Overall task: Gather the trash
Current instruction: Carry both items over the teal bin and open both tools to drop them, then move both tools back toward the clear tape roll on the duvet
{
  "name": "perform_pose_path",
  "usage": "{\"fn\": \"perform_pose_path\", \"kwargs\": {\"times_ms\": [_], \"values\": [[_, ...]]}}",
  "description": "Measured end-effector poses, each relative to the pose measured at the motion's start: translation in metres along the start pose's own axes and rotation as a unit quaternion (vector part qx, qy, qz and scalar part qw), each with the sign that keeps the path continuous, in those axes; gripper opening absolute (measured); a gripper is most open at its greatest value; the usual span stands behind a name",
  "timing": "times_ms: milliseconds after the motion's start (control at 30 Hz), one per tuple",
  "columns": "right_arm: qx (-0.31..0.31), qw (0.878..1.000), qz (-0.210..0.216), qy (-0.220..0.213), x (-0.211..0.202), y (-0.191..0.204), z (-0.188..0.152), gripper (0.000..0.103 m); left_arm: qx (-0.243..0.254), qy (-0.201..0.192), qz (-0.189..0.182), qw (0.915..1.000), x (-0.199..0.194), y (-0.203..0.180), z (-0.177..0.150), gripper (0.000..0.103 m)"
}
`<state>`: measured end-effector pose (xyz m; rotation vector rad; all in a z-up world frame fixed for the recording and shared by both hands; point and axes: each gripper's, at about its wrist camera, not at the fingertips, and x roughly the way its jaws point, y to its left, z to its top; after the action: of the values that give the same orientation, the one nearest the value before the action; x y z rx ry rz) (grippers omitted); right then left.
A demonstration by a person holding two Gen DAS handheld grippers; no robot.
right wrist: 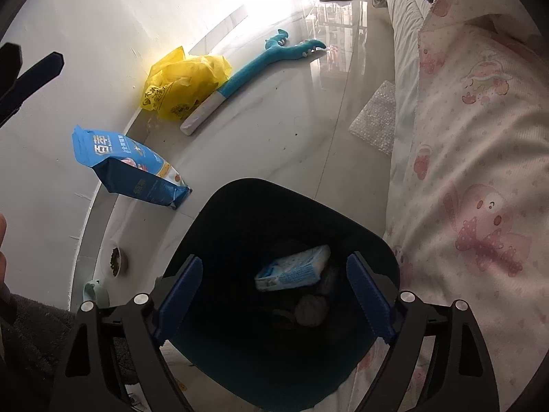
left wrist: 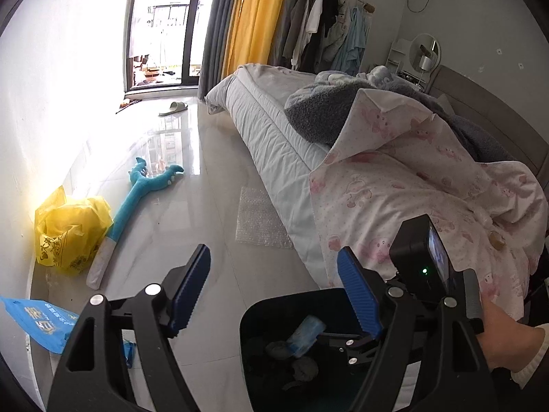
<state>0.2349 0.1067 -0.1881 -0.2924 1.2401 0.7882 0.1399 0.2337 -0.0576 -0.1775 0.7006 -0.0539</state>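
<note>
Blue pouch (right wrist: 127,168) standing on the floor by the wall: large white Chinese characters on its front, smaller white characters in a line beside them, too small to read for sure; fine print on its dark side panel, illegible. In the left wrist view the same pouch shows white characters, upside down. Yellow plastic bag (right wrist: 182,86) on the floor by the wall: dark printed emblem and characters, crumpled, unreadable. Light blue packet (right wrist: 291,267) inside the black bin (right wrist: 240,206): print blurred, unreadable.

black bin (right wrist: 240,213) – upright beside bed | tissue pack (right wrist: 291,269) – tilted inside
</note>
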Motion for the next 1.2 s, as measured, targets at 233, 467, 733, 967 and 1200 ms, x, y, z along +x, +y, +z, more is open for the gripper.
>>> {"fn": "perform_pose_path", "kwargs": {"times_ms": [233, 467, 733, 967, 1200], "values": [[0.001, 1.000, 0.003, -0.023, -0.022, -0.002, 0.002, 0.090, 0.015, -0.036, -0.008, 0.9992, -0.015, -0.019, 0.012, 0.079], [0.004, 0.999, 0.014, -0.050, -0.042, -0.010, 0.001, 0.090, 0.019, -0.054, -0.015, 0.9982, -0.021, -0.034, 0.024, 0.082], [0.004, 0.994, 0.023, -0.105, -0.079, -0.020, -0.001, 0.091, 0.023, -0.069, -0.023, 0.9971, -0.024, -0.058, 0.035, 0.087], [0.009, 0.989, 0.007, -0.145, -0.111, -0.043, -0.012, 0.092, 0.032, -0.074, -0.030, 0.9963, -0.017, -0.085, 0.043, 0.091], [0.020, 0.985, -0.025, -0.167, -0.136, -0.074, -0.029, 0.094, 0.035, -0.071, -0.038, 0.9962, -0.003, -0.113, 0.049, 0.093]]}}
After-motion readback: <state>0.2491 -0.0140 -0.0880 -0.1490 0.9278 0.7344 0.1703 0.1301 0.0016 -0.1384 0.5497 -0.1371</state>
